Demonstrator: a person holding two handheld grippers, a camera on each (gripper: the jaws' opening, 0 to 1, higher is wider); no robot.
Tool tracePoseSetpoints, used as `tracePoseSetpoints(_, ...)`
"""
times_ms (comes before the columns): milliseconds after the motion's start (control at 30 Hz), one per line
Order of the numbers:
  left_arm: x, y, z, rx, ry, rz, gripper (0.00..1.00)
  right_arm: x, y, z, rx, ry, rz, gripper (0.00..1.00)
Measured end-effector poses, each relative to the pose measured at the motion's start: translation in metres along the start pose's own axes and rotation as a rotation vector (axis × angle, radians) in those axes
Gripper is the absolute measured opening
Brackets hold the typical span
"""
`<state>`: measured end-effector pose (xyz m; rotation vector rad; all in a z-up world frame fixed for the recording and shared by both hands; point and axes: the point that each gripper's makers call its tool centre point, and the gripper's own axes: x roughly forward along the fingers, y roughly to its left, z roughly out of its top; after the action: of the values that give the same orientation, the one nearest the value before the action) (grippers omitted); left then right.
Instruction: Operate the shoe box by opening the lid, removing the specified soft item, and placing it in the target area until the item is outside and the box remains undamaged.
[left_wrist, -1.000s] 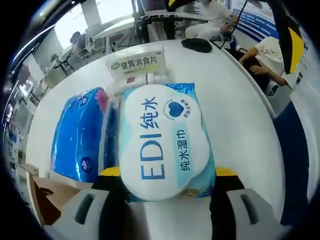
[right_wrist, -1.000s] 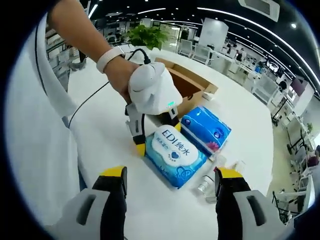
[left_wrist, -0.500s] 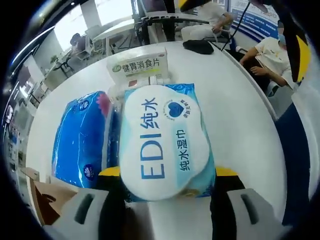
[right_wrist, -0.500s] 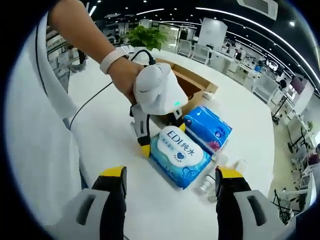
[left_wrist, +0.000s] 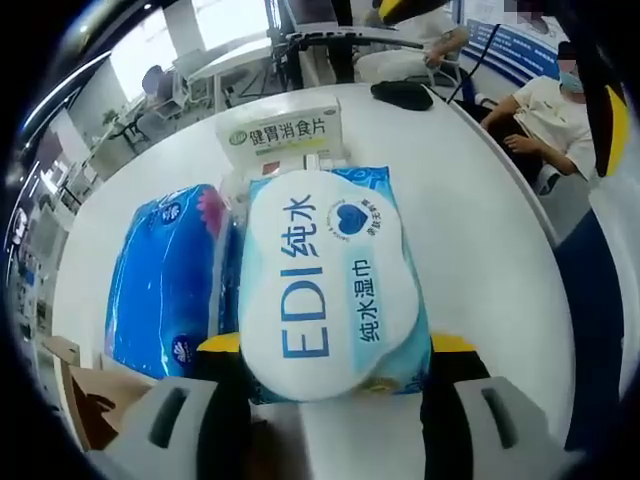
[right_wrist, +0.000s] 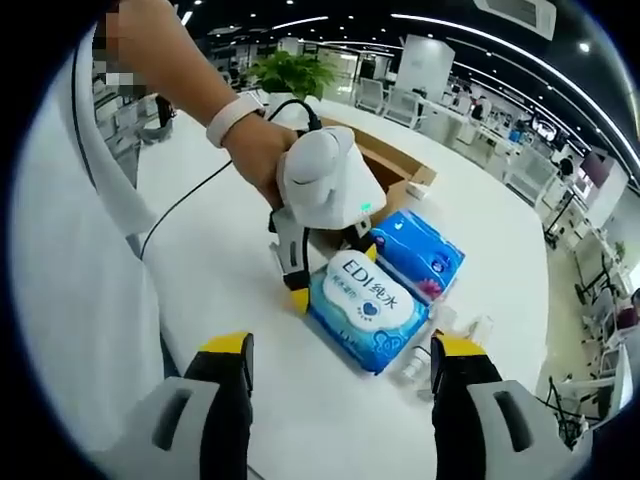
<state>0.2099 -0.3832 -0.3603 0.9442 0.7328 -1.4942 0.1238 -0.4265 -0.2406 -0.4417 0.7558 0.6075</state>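
We see the left gripper clenched on the wet-wipe pack, held over the white table just right of the blue tissue pack and outside the open shoe box, while the right gripper hangs released nearby

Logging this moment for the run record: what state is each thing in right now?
Wet wipes pack: gripped at its near end by the left tongs, over the white table.
Blue tissue pack: lying flat beside the wipes.
Shoe box: open.
Right tongs: open, holding nothing.
Green-labelled box: on the table beyond the packs.
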Motion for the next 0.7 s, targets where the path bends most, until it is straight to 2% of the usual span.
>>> tracePoseSetpoints(267,-0.001,0.000,0.000,-0.002,0.001,0.008,0.70,-0.003,0.000,-0.001,0.002,0.001,-0.006,0.73)
tracePoseSetpoints(533,-0.009,-0.001,0.004,-0.004,-0.027,-0.004,0.71,-0.002,0.004,-0.002,0.001,0.004,0.002,0.73)
tracePoseSetpoints(633,-0.014,-0.003,0.008,-0.013,-0.048,-0.007,0.79,0.000,0.004,-0.002,0.005,0.004,0.003,0.74)
tracePoseSetpoints(700,-0.020,-0.003,0.016,-0.075,-0.100,0.006,0.86,0.000,0.004,-0.001,0.006,0.004,0.003,0.75)
